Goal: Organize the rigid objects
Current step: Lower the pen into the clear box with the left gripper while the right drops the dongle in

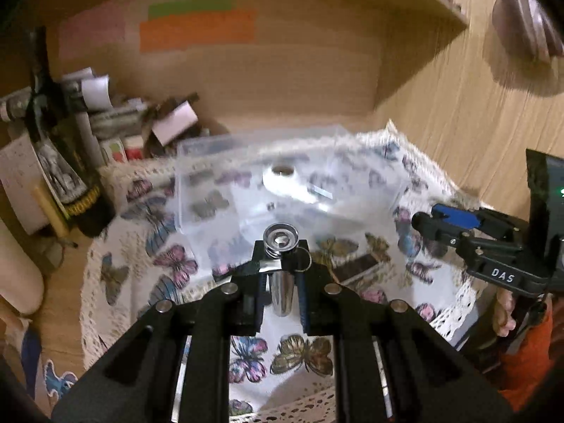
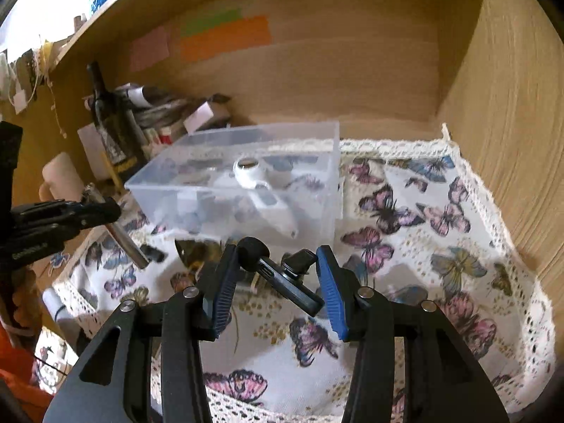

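Note:
My left gripper [image 1: 281,257] is shut on a shiny metal cylinder [image 1: 281,246] with a small key ring, held just in front of the clear plastic box [image 1: 197,155]. The cylinder also shows in the right wrist view [image 2: 123,236], slanting down from the left gripper [image 2: 109,211]. A white thermometer-like device [image 2: 261,197] lies inside the box [image 2: 317,134]. My right gripper [image 2: 275,268] is open, its blue pads either side of a black clip-on microphone [image 2: 282,278] lying on the butterfly cloth [image 2: 405,282]. In the left wrist view the right gripper [image 1: 426,220] is at the right.
A dark bottle [image 2: 109,123], papers and small boxes [image 2: 169,112] crowd the back left corner. Wooden walls [image 2: 511,141] close the back and right side. A small black object [image 2: 153,252] lies on the cloth near the box. Coloured sticky notes [image 2: 225,37] are on the back wall.

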`<state>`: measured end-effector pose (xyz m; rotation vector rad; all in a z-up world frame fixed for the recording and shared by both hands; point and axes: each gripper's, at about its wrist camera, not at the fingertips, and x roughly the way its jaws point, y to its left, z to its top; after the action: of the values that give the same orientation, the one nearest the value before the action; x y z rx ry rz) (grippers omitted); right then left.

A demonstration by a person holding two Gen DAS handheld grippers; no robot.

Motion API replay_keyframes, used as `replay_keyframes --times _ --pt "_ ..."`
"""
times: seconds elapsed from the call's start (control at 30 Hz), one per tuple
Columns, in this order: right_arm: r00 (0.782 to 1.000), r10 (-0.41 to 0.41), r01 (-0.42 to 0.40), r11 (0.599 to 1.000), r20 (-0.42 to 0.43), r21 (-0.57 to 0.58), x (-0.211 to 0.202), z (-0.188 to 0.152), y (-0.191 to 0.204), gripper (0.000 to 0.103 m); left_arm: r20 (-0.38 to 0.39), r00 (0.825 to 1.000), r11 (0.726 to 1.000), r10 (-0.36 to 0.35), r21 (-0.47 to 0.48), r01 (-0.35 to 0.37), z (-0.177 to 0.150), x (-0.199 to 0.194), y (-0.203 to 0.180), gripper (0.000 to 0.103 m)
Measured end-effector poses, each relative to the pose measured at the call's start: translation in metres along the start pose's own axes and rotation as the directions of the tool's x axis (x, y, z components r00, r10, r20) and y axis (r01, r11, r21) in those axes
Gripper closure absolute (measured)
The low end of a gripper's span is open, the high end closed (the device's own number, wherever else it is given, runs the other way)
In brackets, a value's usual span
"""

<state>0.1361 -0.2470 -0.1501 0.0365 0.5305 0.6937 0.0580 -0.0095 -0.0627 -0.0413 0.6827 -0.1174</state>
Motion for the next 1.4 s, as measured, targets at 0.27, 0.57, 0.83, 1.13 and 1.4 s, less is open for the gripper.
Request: replay_keyframes --times 0.27,0.57,0.83,1.13,1.4 --pt "0.998 0.0 0.002 0.999 0.068 -0.039 -0.005 0.031 0.006 0.061 0.097 0.995 1.0 0.009 0.002 -0.009 0.03 -0.021 0.01 0.088" --pt "0.994 0.002 0.005 0.998 0.112 -0.068 0.007 0.067 0.013 0.061 0.148 0.987 0.999 0.054 -0.009 -0.054 0.064 -0.02 0.03 0.088" --pt "0.995 0.017 -0.008 0.996 0.098 -0.09 0.033 0.083 0.023 0.061 0.064 0.994 0.996 0.089 0.01 -0.09 0.067 0.022 0.041 0.088" --pt "0.999 0.031 -0.033 0.991 -0.022 -0.126 0.084 0.081 0.036 0.061 -0.096 0.992 0.996 0.084 0.022 -0.082 0.053 0.069 0.056 0.088" --pt "0.993 0.047 -0.06 0.99 -0.105 -0.125 0.113 0.073 0.04 0.061 -0.166 0.985 0.999 0.048 -0.004 -0.049 0.052 0.091 0.062 0.088"
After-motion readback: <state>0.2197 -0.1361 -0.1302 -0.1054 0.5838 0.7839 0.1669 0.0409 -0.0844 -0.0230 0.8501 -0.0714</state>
